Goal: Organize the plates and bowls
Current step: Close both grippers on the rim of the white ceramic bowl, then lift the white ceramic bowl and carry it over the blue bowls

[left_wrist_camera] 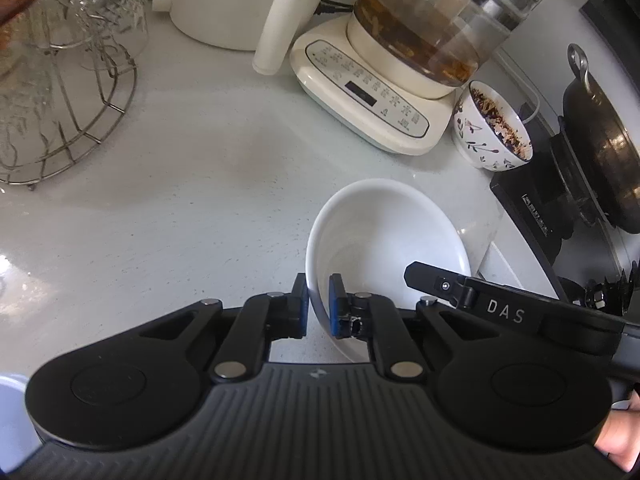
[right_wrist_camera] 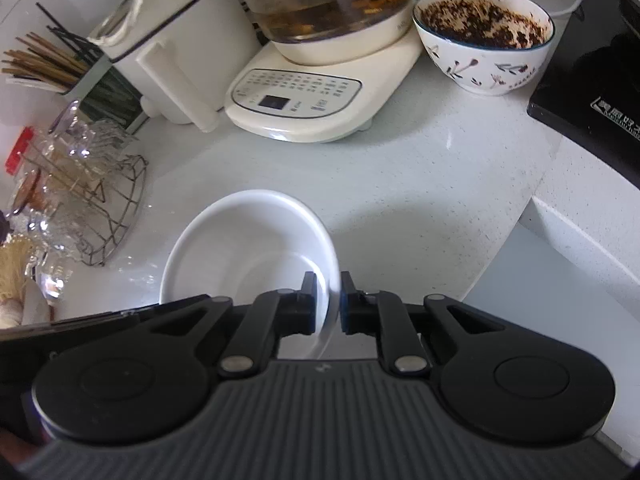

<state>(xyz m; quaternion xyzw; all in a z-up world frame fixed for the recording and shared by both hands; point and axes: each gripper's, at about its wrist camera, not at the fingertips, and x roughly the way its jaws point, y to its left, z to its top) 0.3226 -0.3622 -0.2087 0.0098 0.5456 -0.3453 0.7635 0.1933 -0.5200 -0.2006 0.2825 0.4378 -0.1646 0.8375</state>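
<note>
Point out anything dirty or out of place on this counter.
The patterned bowl beside the kettle base is smeared inside with dark, crusty residue. The white bowl, gripped at its rim from both sides, looks clean.

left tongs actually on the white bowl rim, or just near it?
Touching. In the left wrist view the left tongs have both blue pads clamped on the white bowl's near rim, with no visible gap either side.

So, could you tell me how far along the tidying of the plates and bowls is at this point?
Nothing looks put away yet. In hand: the white bowl, pinched at its rim by the left hand-held gripper on one side and the right hand-held gripper on the other; whether it has left the counter I cannot tell. Left: placing it, and the dirty patterned bowl by the kettle base, which is untouched.
</note>
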